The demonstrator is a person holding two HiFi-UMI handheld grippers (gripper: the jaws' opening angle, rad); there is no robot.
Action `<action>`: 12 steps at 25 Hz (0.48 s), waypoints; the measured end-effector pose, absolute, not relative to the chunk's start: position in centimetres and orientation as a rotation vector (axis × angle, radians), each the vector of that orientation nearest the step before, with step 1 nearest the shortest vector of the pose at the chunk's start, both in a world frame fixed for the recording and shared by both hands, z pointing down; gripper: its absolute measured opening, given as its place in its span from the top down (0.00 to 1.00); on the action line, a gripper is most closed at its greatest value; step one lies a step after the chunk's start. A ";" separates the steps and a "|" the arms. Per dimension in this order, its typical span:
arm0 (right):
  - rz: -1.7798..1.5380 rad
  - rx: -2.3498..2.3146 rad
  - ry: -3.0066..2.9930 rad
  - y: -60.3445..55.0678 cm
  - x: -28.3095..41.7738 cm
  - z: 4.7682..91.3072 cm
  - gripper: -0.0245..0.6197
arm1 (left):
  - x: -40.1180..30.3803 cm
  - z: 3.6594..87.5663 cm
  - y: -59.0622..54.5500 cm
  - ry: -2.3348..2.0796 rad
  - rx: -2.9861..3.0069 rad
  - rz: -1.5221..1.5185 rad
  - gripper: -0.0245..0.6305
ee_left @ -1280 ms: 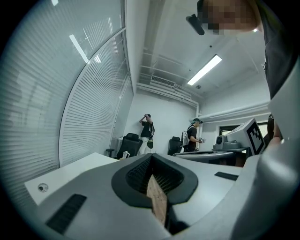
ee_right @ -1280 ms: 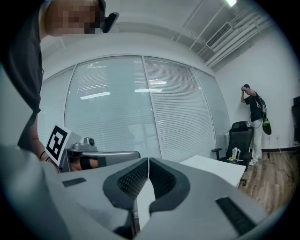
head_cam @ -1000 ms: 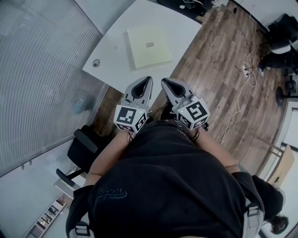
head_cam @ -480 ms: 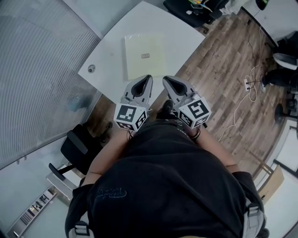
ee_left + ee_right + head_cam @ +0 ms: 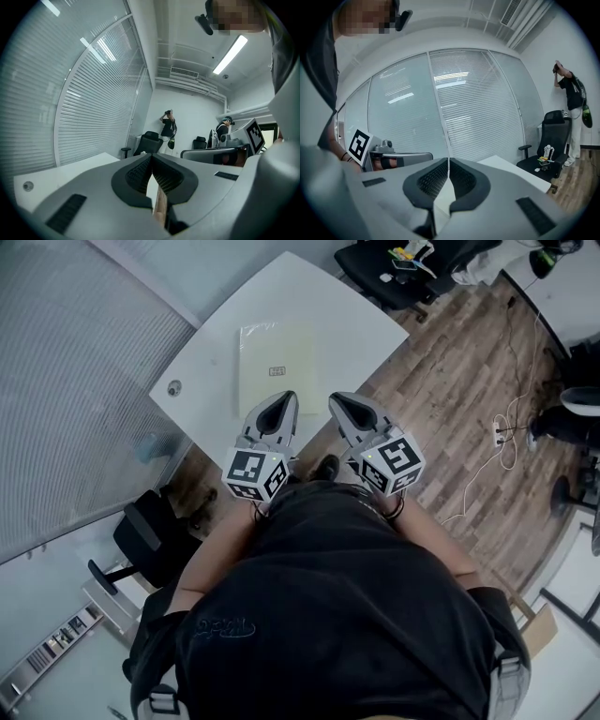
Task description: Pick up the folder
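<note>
Where the wooden floor [image 5: 441, 381] met a glass wall with blinds [image 5: 66, 381], a white table [image 5: 309, 296] stood. The pale folder [image 5: 272, 367] lay flat near its middle, and a small round cap [image 5: 174, 387] sat in the top near the glass-side edge. One black chair [image 5: 150, 540] stood beside the glass and another [image 5: 370, 259] at the table's far end. Cables [image 5: 506, 413] trailed over the floor. The left gripper [image 5: 285, 396] and right gripper [image 5: 337, 398] hung side by side at the table's near edge, each with jaws pressed together and empty. In the head view the left one's tip overlapped the folder's near edge.
</note>
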State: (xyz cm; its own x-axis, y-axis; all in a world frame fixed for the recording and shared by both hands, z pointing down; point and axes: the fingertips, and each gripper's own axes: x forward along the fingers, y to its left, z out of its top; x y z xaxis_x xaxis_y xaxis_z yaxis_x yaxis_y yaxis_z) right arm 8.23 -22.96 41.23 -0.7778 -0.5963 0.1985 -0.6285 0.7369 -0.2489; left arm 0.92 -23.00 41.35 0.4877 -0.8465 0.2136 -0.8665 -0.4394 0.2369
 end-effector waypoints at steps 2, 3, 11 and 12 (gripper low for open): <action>0.471 1.001 -2.825 -23.7 9.1 41.4 0.92 | 1.2 41.5 -23.7 -1.458 2.418 0.102 0.94; 0.474 0.999 -2.824 -24.0 9.4 41.6 0.92 | 1.3 41.7 -24.0 -1.467 2.413 0.106 0.94; 0.502 0.941 -2.819 -25.2 9.5 42.8 0.92 | -0.2 43.2 -25.5 -1.531 2.343 0.129 0.94; 0.511 0.937 -2.819 -25.3 9.4 42.9 0.92 | -0.5 43.4 -25.6 -1.538 2.334 0.133 0.94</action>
State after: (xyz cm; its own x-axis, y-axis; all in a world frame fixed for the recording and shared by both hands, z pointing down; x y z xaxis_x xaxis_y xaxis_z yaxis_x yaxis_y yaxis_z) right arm 9.39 -25.34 42.90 -0.7995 -0.5575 0.2235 -0.6005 0.7504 -0.2763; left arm -0.45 -25.60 43.41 0.4094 -0.8740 0.2619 -0.9059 -0.3555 0.2299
